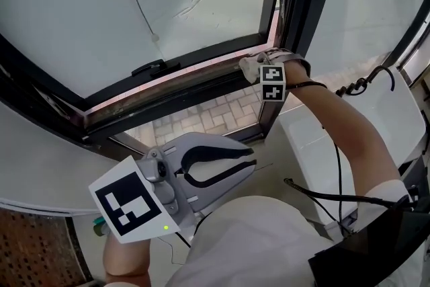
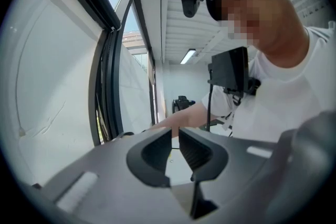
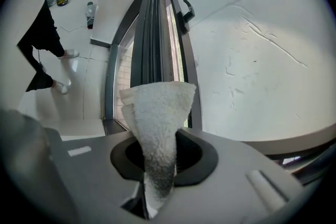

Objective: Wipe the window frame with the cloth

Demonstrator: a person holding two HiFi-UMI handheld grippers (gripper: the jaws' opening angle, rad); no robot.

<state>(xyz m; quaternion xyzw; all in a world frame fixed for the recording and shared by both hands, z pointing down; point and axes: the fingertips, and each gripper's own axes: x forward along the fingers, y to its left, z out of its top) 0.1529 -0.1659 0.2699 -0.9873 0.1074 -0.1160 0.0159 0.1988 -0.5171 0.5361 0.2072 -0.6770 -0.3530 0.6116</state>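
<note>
1. Two claws show; nearest, the left claw (image 1: 252,159) hangs by the body, its jaws only narrowly apart and empty.
2. Farther off, the right claw (image 3: 157,162) pinches the cloth (image 3: 157,113) against the window frame (image 1: 176,92) corner.
3. Wiping looks under way; the next move probably calls for a steady drag along the track.

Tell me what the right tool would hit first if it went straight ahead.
Probably the dark window frame, with the cloth clamped in the right tool touching it first; depth is unclear.
</note>
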